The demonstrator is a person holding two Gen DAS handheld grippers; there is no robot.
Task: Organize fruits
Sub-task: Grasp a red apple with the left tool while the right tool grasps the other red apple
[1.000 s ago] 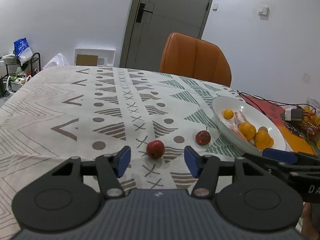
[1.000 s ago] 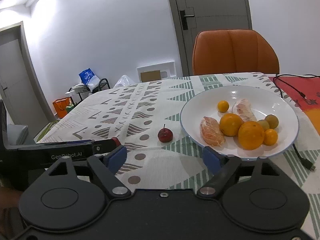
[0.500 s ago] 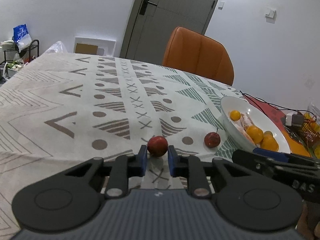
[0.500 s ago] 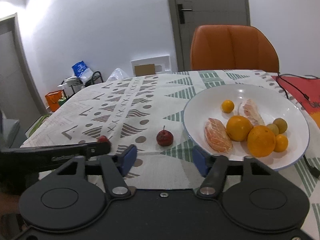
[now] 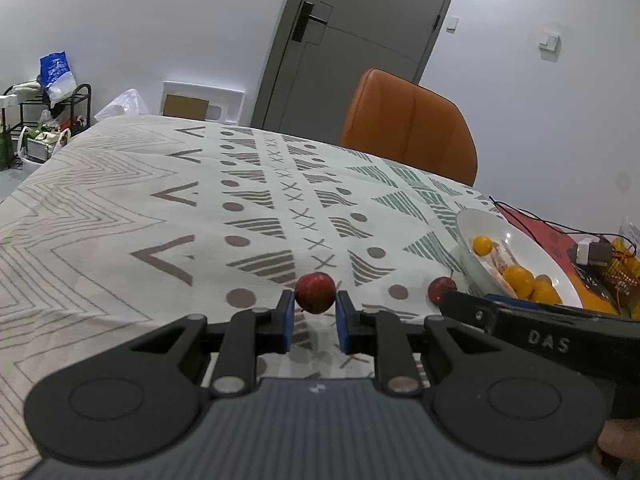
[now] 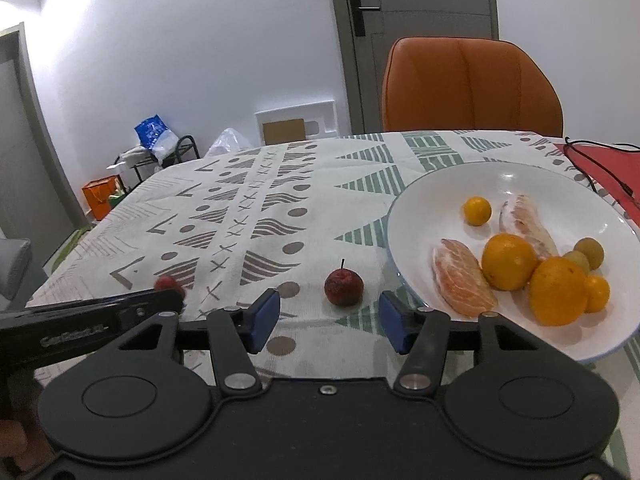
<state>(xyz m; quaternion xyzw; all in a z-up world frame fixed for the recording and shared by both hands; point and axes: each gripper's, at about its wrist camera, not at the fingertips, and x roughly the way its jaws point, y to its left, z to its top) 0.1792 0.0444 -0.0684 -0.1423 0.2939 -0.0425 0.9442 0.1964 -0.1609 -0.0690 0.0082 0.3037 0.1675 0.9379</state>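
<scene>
A small red fruit (image 5: 315,292) is pinched between the blue pads of my left gripper (image 5: 315,303), just above the patterned tablecloth. In the right wrist view that same red fruit (image 6: 169,282) peeks out over the left gripper's finger. A darker red fruit with a stem (image 6: 343,292) lies on the cloth, just ahead of my right gripper (image 6: 329,312). The right jaws are closing, and neither pad touches that fruit. The white plate (image 6: 540,184) to the right holds oranges (image 6: 508,262), peeled citrus segments (image 6: 460,276) and small green-brown fruits.
An orange chair (image 6: 472,84) stands at the table's far side. A black cable (image 6: 592,160) and a red mat lie beyond the plate. Small electronics (image 5: 596,252) sit at the right table edge. A rack with bags stands on the floor to the left.
My left jaws closed on the red fruit and lifted it slightly. My right jaws narrowed, and the right gripper came nearer to the dark red fruit.
</scene>
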